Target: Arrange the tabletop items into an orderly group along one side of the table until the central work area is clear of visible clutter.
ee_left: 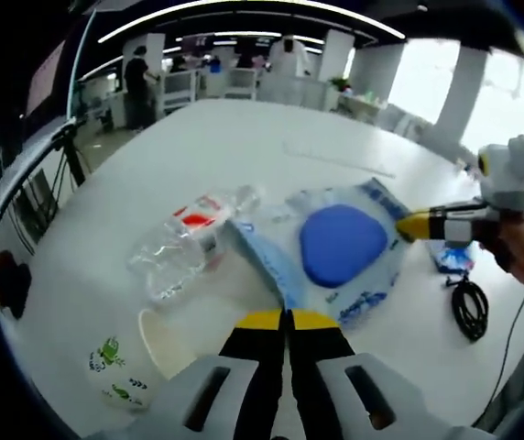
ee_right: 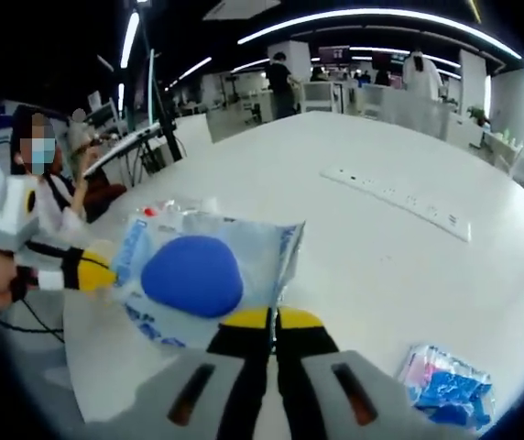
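No legible text or labels.

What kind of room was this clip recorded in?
Probably an open-plan office or lab: a large white table with a power strip on it, rows of desks behind, long ceiling light strips, and people standing in the background.

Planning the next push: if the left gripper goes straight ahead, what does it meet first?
Its shut fingers already pinch the clear plastic packet with the blue rounded pad; going on would push that packet.
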Action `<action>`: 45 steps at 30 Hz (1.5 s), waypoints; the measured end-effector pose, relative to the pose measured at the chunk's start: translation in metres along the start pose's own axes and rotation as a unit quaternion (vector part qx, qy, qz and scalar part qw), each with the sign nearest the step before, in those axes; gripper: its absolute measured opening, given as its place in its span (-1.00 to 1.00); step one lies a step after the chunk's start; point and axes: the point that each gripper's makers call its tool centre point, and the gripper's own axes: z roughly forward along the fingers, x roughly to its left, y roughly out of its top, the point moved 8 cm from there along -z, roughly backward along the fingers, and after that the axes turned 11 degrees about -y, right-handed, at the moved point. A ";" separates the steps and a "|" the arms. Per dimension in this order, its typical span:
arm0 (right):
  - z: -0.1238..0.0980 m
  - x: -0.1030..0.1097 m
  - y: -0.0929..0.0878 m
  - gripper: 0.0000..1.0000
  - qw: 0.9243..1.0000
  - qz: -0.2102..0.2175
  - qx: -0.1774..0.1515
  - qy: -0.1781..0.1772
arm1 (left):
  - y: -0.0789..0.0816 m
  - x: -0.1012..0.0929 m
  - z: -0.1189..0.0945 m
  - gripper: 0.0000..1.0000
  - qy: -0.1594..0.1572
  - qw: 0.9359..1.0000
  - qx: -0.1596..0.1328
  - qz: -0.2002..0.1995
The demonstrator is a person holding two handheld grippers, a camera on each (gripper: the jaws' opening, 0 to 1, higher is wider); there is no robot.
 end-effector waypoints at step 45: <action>-0.093 -0.014 -0.021 -1.00 0.983 0.123 -0.044 -0.126 | 0.065 -0.034 0.014 -1.00 -0.137 0.976 0.018 0.167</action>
